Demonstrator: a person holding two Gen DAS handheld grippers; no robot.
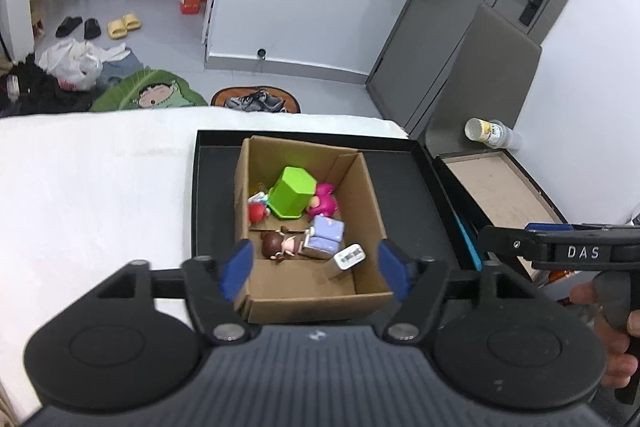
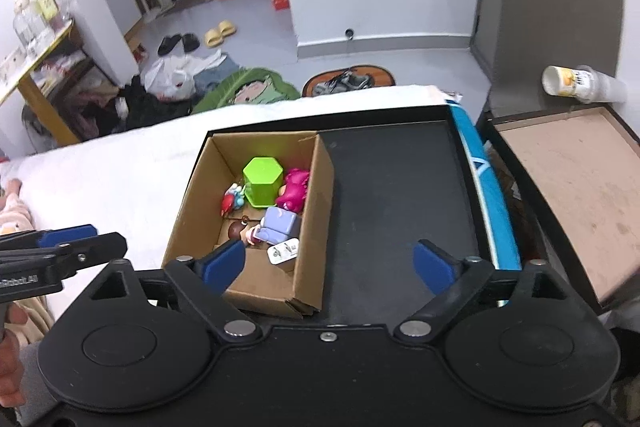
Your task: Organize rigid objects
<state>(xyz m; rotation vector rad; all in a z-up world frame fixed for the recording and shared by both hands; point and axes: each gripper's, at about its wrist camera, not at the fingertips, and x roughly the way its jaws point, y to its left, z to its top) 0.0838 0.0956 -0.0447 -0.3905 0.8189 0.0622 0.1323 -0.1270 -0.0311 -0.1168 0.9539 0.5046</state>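
We see a counter covered in white cloth, its far edge running across the room's grey floor. Directly on the cloth lies a shallow black tray, set toward the counter's right end. A brown cardboard box stands in the tray's left half, leaving the right half of the tray bare. At the counter's right edge we see a blue strip just beside the tray.

Left wrist: looks steeply down, close above cardboard box, frame centre.
Right wrist: same downward look, box left of centre.
Shared: box, black tray, floor beyond.
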